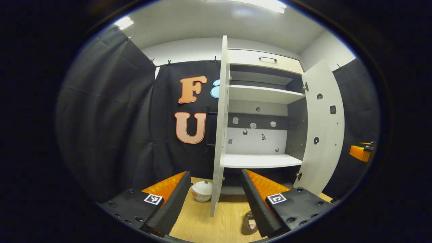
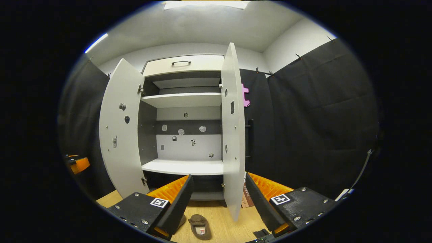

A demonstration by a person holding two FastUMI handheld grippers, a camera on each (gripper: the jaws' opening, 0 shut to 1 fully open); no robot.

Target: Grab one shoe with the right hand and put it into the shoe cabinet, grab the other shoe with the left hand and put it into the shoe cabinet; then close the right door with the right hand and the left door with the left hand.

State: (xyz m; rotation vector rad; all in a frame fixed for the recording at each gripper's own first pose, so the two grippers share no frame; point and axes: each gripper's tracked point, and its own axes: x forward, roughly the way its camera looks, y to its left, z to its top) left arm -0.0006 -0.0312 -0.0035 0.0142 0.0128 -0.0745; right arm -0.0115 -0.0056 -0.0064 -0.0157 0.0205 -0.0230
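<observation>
The white shoe cabinet (image 1: 260, 161) stands in front of me with both doors swung wide, its shelves bare. My left gripper (image 1: 216, 173) is open and holds nothing; it points at the edge of the left door (image 1: 219, 135). A brown shoe (image 1: 249, 224) lies on the wooden floor below, partly behind one finger. In the right gripper view, the right gripper (image 2: 219, 176) is open and holds nothing, above a brown shoe (image 2: 199, 226) lying sole-down on the floor. A second shoe (image 2: 181, 220) peeks out behind the left finger. The right door (image 2: 233, 135) stands just ahead.
A white round pot (image 1: 201, 190) sits on the floor left of the left door. A brown box (image 2: 246, 197) stands by the cabinet base behind the right door. The other gripper (image 1: 362, 152) shows at the far right, and the other gripper (image 2: 76, 163) at the far left. Black cloth walls surround the booth.
</observation>
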